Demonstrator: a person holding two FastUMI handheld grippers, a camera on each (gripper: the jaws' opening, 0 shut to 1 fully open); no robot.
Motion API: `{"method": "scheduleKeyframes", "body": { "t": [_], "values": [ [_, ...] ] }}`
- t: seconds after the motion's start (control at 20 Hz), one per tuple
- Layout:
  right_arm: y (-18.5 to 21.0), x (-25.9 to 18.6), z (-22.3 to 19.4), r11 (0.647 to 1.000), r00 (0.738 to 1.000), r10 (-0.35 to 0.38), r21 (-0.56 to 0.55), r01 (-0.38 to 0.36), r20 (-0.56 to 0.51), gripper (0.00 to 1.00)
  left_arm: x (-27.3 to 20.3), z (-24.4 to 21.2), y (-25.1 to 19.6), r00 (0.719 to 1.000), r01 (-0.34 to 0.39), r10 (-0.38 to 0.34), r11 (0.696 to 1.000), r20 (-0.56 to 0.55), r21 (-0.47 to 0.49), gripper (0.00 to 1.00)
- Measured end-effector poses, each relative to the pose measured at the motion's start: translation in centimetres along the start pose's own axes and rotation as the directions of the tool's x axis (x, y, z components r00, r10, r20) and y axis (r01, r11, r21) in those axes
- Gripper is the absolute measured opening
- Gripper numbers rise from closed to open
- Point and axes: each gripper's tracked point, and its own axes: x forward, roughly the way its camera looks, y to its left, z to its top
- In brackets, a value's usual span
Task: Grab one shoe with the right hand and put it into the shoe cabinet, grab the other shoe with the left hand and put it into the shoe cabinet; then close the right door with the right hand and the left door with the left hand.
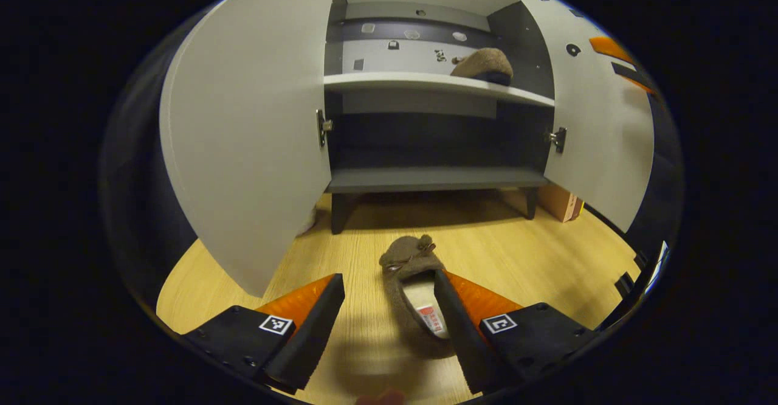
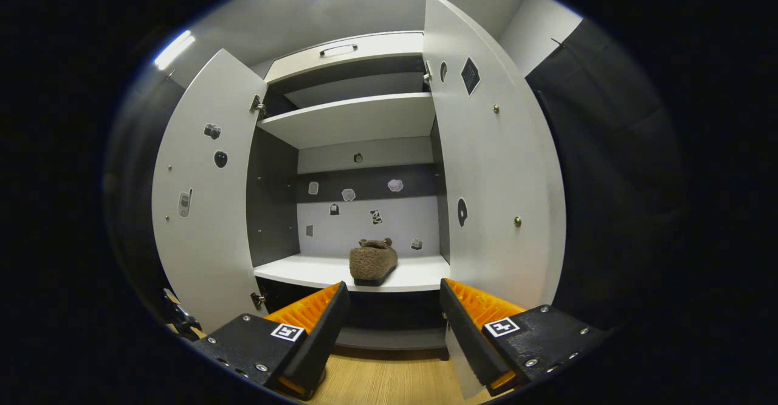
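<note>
Brown plush is being framed by the left gripper point(image 1: 389, 308), whose fingers are being held spread over the wooden floor point(image 1: 547, 259); a slipper point(image 1: 416, 292) is lying between them, its heel end close against the inner face of the right-hand finger point(image 1: 456, 320), though contact cannot be told, and the other finger is standing well apart from it. Nothing is being pinched. The slipper's toe is being pointed toward the shoe cabinet point(image 1: 437, 180), which is standing just beyond on short dark legs. Both of its doors are being held wide open: the left door point(image 1: 243, 143) is looming near on one side and the right door point(image 1: 602, 131) is swung out on the other. Up on the white middle shelf point(image 1: 395, 81), toward its right end, the second slipper point(image 1: 483, 64) is resting. In the right gripper view, the right gripper point(image 2: 392, 320) is likewise being held spread and is gripping nothing, poised in front of the open cabinet above the floor. Past its fingers, that second slipper is being seen on the white shelf, near the right door, with small stickers point(image 2: 348, 194) dotted across the cabinet's back wall behind it.
</note>
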Motion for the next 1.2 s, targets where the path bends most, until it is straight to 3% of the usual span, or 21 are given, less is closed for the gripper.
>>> {"method": "scheduleKeyframes", "body": {
  "t": [0.15, 0.25, 0.45, 0.65, 0.75, 0.9, 1.0, 1.2],
  "values": [
    [-0.3, -0.7, 0.0, 1.0, 1.0, 0.003, 0.004, -0.003, -0.006, 0.92, 3.9, -2.6, 0.4, 0.994, 0.016, -0.018, 1.0, -0.107, -0.02, 0.98],
    [-0.9, -1.4, 0.2, 1.0, 1.0, -0.012, 0.009, 0.012, 0.003, 0.92, 5.4, -3.6, 1.2, 0.989, -0.017, 0.013, 1.0, -0.144, -0.023, 0.98],
    [-2.0, -2.4, -0.2, 0.999, 0.999, -0.033, -0.018, 0.033, -0.001, 0.92, 9.1, -3.3, 2.2, 0.99, -0.03, 0.031, 1.0, -0.141, 0.009, 0.98],
    [-3.1, -3.0, -1.0, 0.998, 0.998, -0.064, -0.015, 0.063, -0.024, 0.92, 10.9, -3.5, 2.0, 0.992, -0.021, 0.013, 0.998, -0.122, -0.06, 0.99],
    [-3.0, -3.0, -1.3, 0.998, 0.998, -0.053, -0.024, 0.052, -0.038, 0.92, 10.3, -3.2, 1.3, 0.994, -0.007, -0.003, 0.996, -0.106, -0.093, 0.88],
    [-3.0, -3.2, -1.5, 0.998, 0.998, -0.029, -0.05, 0.026, -0.048, 0.92, 9.5, -2.7, 1.9, 0.995, -0.048, 0.043, 0.997, -0.086, -0.058, 0.29],
    [-3.0, -3.4, -1.7, 0.997, 0.998, -0.02, -0.071, 0.016, -0.06, 0.92, 8.1, -2.2, 1.3, 0.997, -0.033, 0.025, 0.995, -0.078, -0.099, 0.19],
    [-1.9, -3.2, -2.4, 0.997, 0.997, 0.016, -0.078, -0.022, -0.079, 0.92, 1.7, 4.4, 1.3, 0.994, -0.063, 0.068, 0.996, 0.085, -0.06, 0.19]
  ]
}}
